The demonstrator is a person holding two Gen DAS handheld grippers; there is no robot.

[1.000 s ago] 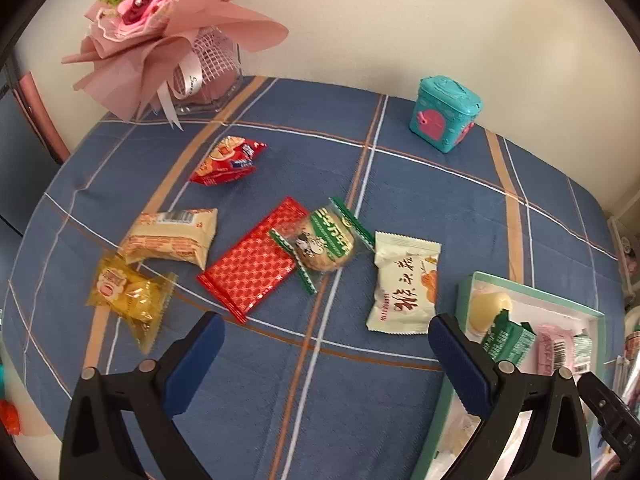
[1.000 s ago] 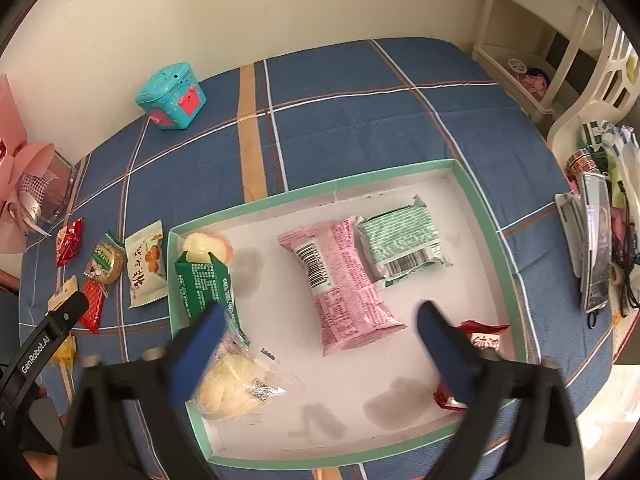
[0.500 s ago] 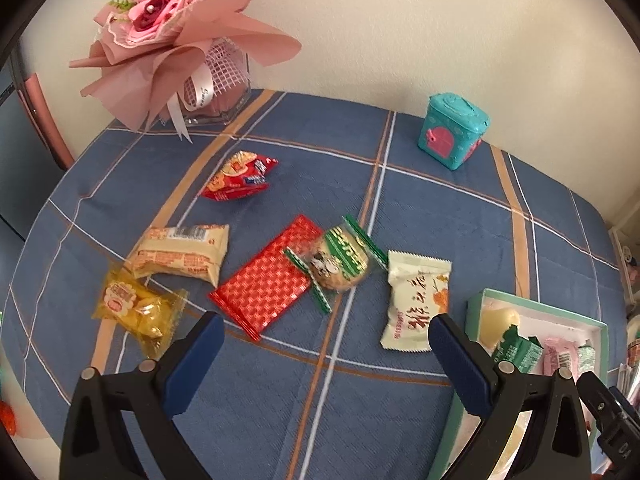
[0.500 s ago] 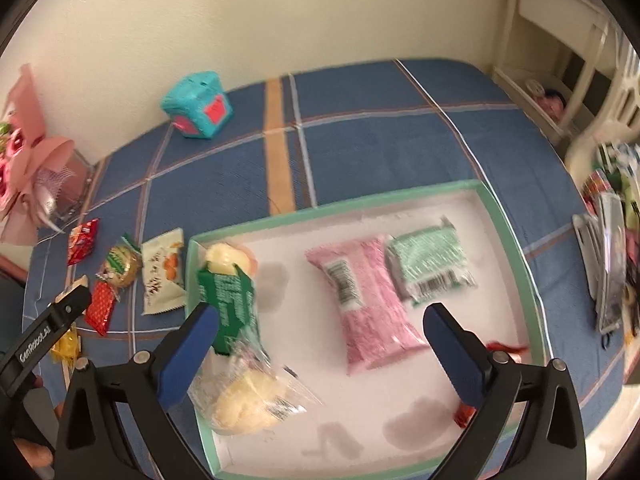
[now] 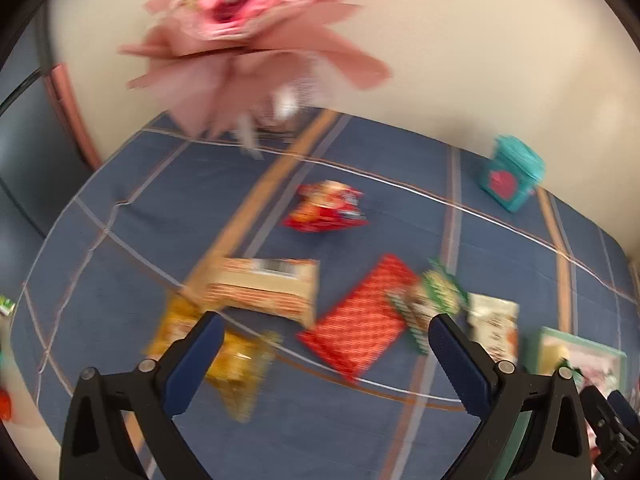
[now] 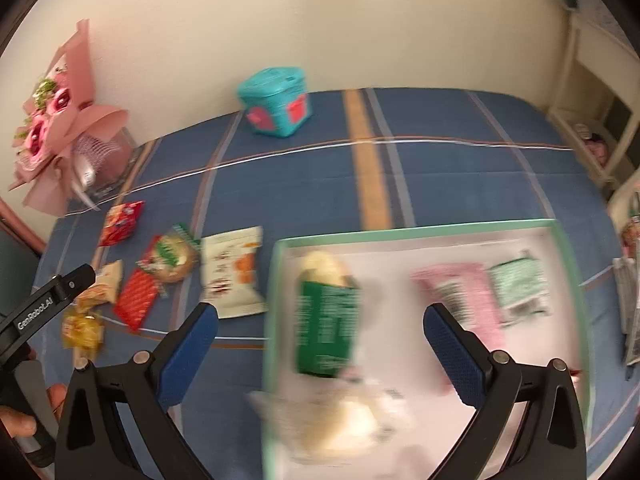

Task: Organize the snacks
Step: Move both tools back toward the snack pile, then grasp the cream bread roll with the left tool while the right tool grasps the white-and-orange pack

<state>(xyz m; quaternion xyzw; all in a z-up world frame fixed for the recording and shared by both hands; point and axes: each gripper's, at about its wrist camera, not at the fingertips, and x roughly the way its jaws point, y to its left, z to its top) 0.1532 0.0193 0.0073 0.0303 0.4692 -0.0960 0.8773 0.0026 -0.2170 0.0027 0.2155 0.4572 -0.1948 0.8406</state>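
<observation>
"GenRobot.AI" is printed on the left gripper; the snack labels are too blurred to read. Both the left gripper and the right gripper hang released and empty above the blue plaid tablecloth. The red packet lies diagonally near the cloth's front edge, beside the beige packet. The green packet lies lengthwise along the left wall of the tray.

Two wrist cameras looking down over one table

Left view faces loose snacks and bouquet; right view faces the tray; both share the teal box and red packet
</observation>
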